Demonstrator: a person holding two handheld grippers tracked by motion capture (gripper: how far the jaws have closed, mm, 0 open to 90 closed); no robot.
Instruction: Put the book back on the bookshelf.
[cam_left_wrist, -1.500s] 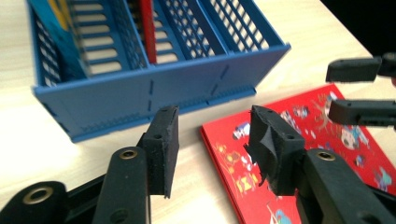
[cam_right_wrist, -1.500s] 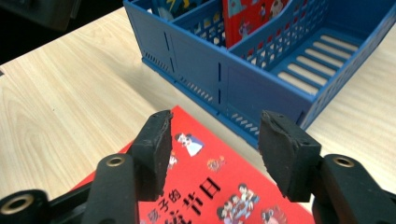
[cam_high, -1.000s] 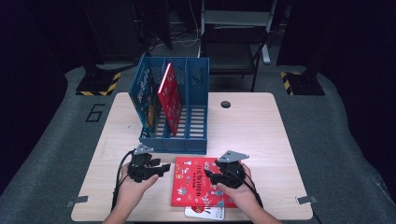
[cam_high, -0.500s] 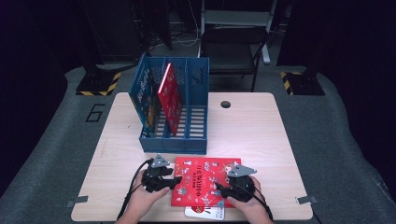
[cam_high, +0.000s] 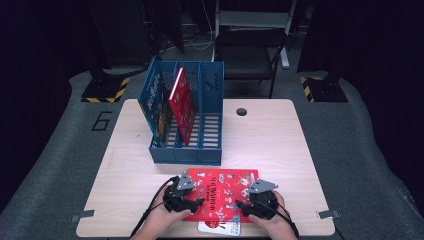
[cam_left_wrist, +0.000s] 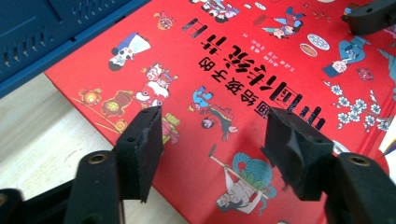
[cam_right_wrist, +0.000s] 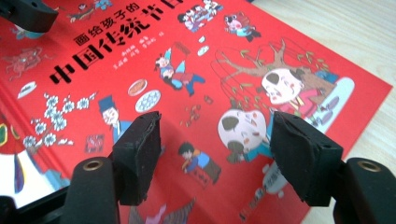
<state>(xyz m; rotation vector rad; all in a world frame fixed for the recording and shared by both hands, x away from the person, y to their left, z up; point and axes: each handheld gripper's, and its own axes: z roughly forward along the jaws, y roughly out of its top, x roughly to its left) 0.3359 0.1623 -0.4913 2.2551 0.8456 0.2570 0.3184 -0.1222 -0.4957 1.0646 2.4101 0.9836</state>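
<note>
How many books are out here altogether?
4 visible: a blue book and a red book upright in the blue file rack, a flat red picture book, and a white book beneath it.

glossy paper book cover (cam_high: 222, 192), pale wood-grain table (cam_high: 265, 140)

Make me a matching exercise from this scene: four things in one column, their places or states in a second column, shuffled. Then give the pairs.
1. red picture book
2. blue file rack
3. upright red book
4. left gripper

A. fingers open above a cover
B. flat on the table's near edge
C. leaning inside a compartment
D. standing behind the flat book

Pairs: 1-B, 2-D, 3-C, 4-A
</note>
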